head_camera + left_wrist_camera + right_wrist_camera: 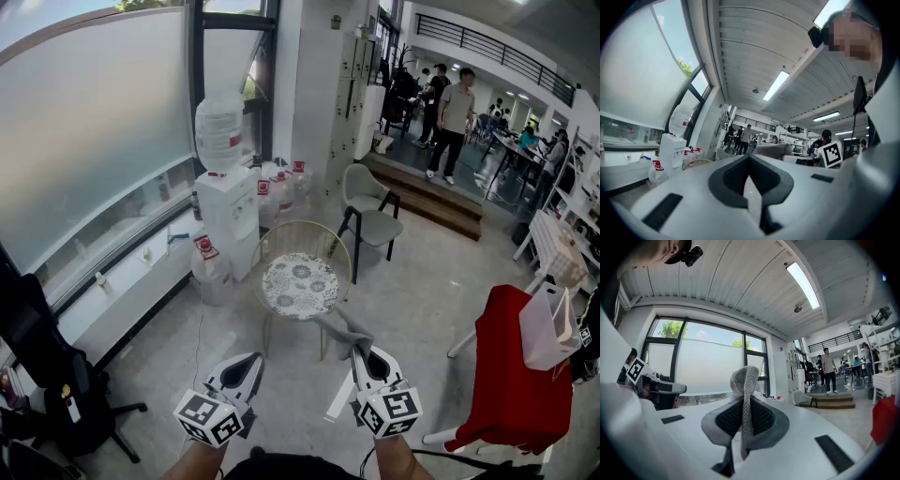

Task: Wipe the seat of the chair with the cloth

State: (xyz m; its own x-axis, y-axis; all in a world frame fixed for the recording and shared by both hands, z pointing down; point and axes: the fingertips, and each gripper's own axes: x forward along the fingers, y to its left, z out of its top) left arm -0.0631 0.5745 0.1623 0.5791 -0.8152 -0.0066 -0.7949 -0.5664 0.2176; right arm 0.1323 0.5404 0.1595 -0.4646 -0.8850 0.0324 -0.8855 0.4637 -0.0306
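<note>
The chair (300, 284) has a gold wire frame and a round seat with a white flower pattern, and it stands on the floor just ahead of me. A grey knitted cloth (343, 331) hangs over the floor just off the seat's near right rim. My right gripper (361, 355) is shut on it. In the right gripper view the cloth (745, 386) sticks up between the closed jaws of the right gripper (744, 398). My left gripper (248, 367) is low and to the left of the chair, shut and empty. In its own view the left gripper (750, 158) holds nothing.
A white water dispenser (230, 206) with spare bottles stands behind the chair on the left. A grey chair (371, 211) is behind on the right. A red-draped stand (514, 380) is at the right and a black office chair (52, 380) at the left. People stand by the far steps (427, 199).
</note>
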